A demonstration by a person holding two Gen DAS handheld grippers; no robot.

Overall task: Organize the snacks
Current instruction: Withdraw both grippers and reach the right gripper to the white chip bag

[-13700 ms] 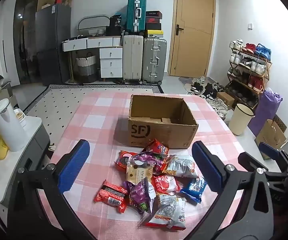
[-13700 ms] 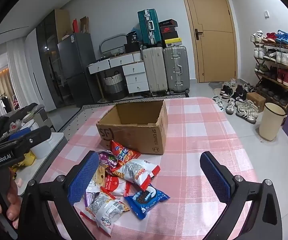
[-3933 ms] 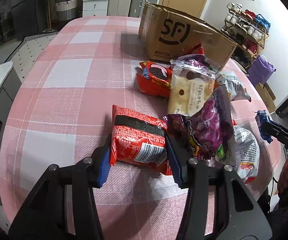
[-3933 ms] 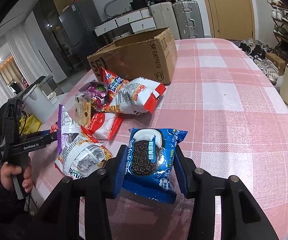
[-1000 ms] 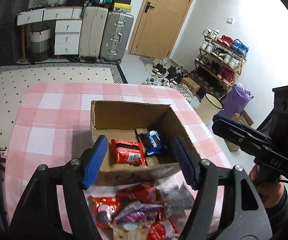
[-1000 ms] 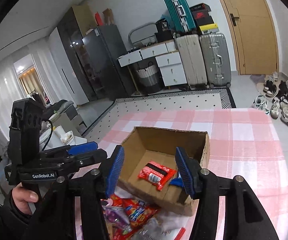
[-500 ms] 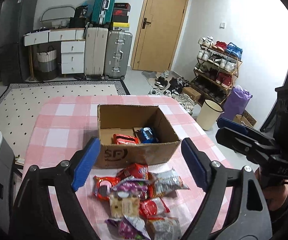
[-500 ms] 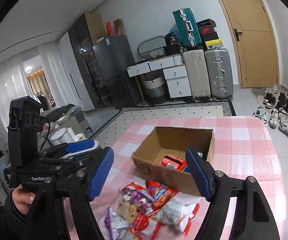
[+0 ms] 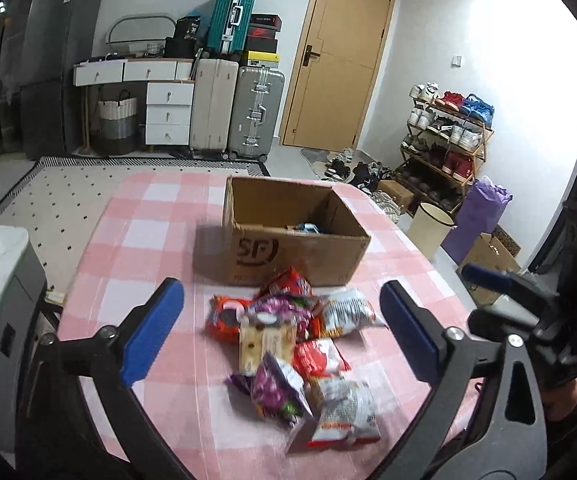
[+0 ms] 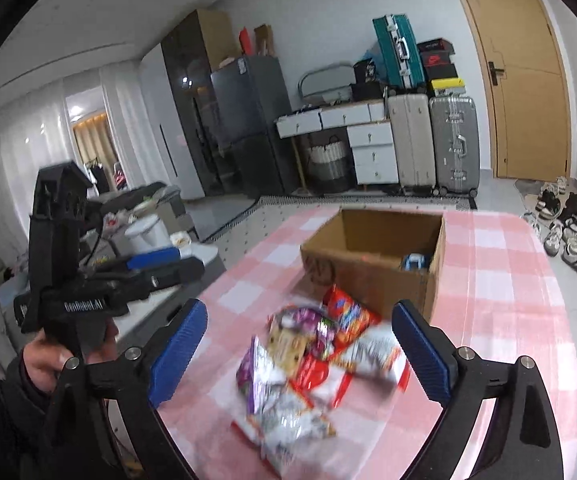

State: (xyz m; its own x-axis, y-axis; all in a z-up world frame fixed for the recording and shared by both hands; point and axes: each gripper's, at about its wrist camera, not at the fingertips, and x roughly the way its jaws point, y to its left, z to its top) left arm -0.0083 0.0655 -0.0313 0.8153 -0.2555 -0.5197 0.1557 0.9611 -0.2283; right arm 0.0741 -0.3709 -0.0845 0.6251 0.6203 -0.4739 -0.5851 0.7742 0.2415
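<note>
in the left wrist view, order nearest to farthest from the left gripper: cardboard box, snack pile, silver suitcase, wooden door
1. snack pile, on the table just ahead of the left gripper
2. cardboard box, mid-table behind the pile
3. silver suitcase, far wall
4. wooden door, behind and right

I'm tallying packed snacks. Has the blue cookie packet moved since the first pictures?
Yes. The blue cookie packet has left the pile and lies inside the cardboard box.

A cardboard box [image 9: 296, 236] sits on the tabletop [image 9: 148, 248]; the pile of snack packets [image 9: 296, 344] lies just before it, one packet [image 9: 308, 227] inside the box.
</note>
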